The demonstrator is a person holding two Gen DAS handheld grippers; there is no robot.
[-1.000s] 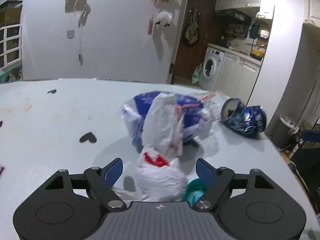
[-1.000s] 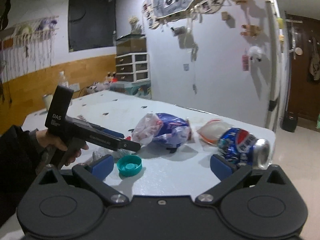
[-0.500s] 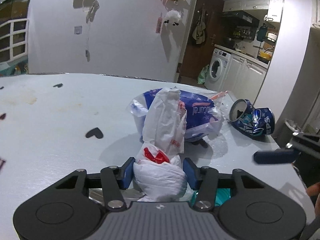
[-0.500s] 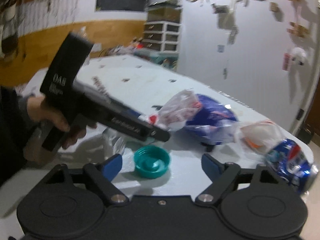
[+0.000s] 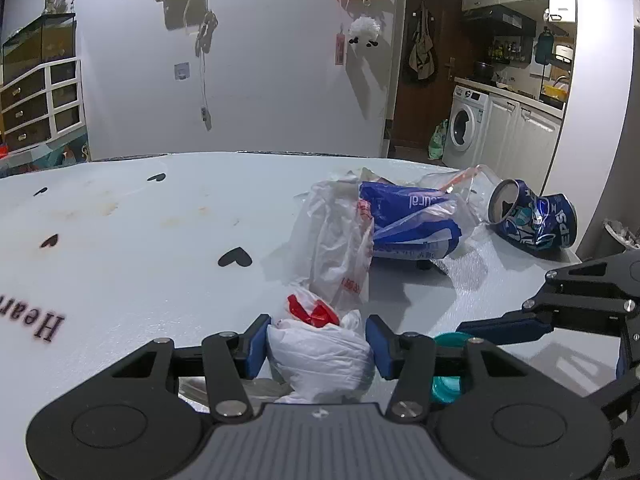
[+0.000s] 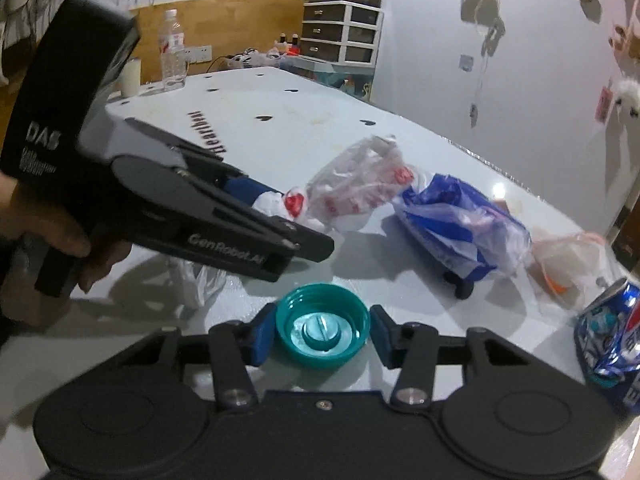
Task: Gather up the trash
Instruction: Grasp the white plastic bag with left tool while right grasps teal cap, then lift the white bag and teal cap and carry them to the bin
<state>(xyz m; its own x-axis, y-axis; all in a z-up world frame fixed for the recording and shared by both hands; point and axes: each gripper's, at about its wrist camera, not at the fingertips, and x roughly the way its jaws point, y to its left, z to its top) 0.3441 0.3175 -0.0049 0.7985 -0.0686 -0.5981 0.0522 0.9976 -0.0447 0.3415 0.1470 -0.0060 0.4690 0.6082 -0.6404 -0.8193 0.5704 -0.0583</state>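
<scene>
You are facing a pale lilac wall (image 5: 260, 92) hung with small ornaments, above a white tabletop (image 5: 120, 248) printed with black hearts. To your right a dark wooden door (image 5: 424, 80) and a white front-loading washing machine (image 5: 466, 128) under kitchen cabinets; white drawer units (image 6: 340, 40) stand behind.

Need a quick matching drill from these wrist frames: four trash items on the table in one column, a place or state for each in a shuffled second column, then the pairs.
Items:
1. small knotted white plastic bag
2. round teal plastic bottle cap
3. crushed blue soda can
4. blue-and-white plastic wrapper

Places or states:
A. lying on its side near the table's far edge, open mouth showing
B. between the right tongs, open side up
C. clamped between the left tongs
D. behind a crumpled clear bag, in the middle of the pile

Pairs: 1-C, 2-B, 3-A, 4-D
</scene>
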